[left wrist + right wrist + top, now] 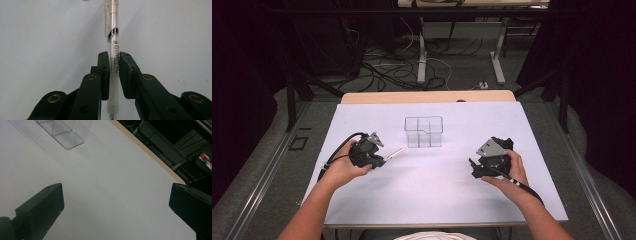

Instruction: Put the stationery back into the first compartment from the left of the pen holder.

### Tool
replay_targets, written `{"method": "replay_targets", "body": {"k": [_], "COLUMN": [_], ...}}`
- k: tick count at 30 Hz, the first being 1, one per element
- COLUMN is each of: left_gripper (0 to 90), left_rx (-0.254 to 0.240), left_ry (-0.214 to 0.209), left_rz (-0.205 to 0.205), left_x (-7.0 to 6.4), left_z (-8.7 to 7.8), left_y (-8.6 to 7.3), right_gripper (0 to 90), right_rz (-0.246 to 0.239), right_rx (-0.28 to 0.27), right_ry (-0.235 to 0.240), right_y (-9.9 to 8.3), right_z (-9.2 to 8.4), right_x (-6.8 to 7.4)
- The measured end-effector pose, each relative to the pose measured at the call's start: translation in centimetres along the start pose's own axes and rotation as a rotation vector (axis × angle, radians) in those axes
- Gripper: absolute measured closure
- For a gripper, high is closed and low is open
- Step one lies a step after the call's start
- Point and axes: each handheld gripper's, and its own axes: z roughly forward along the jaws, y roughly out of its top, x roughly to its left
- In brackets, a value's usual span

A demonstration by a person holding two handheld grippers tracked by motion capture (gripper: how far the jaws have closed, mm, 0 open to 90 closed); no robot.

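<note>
On the left of the high view, the left tongs (381, 159) sit low over the white surface (437, 185), held in the person's left hand (343, 169). They are pinched on a clear pen (395, 153), which sticks out from their tips toward the middle of the surface, pointing up and to the right at a shallow slant. In the left gripper view the two black jaws stand nearly together with only the pen (113, 55) between them; the pads press on its barrel from both sides, just above the frosted rubber grip. The printed label and a black band on the barrel lie beyond the pads, and the far end runs out of the top of the view.

Past the pen's far end, near the middle of the surface, stands a clear plastic organizer (424, 131) with inner dividers; pen and organizer are apart.

On the right, the right tongs (476, 169) rest in the person's right hand (511, 170), tips turned toward the centre. In the right gripper view the jaws are spread wide with bare surface between them, gripping nothing. The organizer (65, 132) sits well ahead of them, at the upper left.
</note>
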Motion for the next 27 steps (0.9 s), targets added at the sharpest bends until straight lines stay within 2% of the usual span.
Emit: {"method": "replay_targets", "body": {"k": [1,4,7,9,14,15,20,27], "left_gripper": [79.1,79.1,79.1,79.1,79.1,79.1,79.1,79.1], "left_rx": [-0.003,0.001,0.011,0.010,0.010,0.010,0.014,0.010], "left_ry": [-0.002,-0.009,-0.016,-0.021,-0.032,-0.035,-0.060,-0.074], "left_rz": [0.001,0.020,0.038,0.046,0.071,0.075,0.096,0.111], "left_x": [-0.1,-0.4,-0.7,-1.0,-1.8,-2.0,-2.7,-3.5], "left_z": [0.1,0.2,0.4,0.6,1.0,1.1,1.5,2.2], "left_y": [0.1,0.5,0.9,1.3,2.4,2.6,3.7,5.0], "right_gripper": [0.0,0.0,7.1,11.2,18.8,20.0,26.2,36.5], "right_rz": [-0.020,-0.072,-0.151,-0.221,-0.324,-0.320,-0.370,-0.395], "right_rx": [0.014,0.010,0.006,0.007,0.002,0.001,-0.032,-0.047], "right_ry": [-0.003,-0.005,-0.018,-0.022,-0.023,-0.017,0.025,0.045], "right_y": [0.1,0.4,0.7,0.9,1.4,1.5,2.1,2.8], "right_z": [0.0,0.0,-0.1,-0.2,-0.4,-0.4,-0.5,-0.7], "right_x": [0.2,0.7,1.4,1.7,2.6,2.9,3.6,4.9]}}
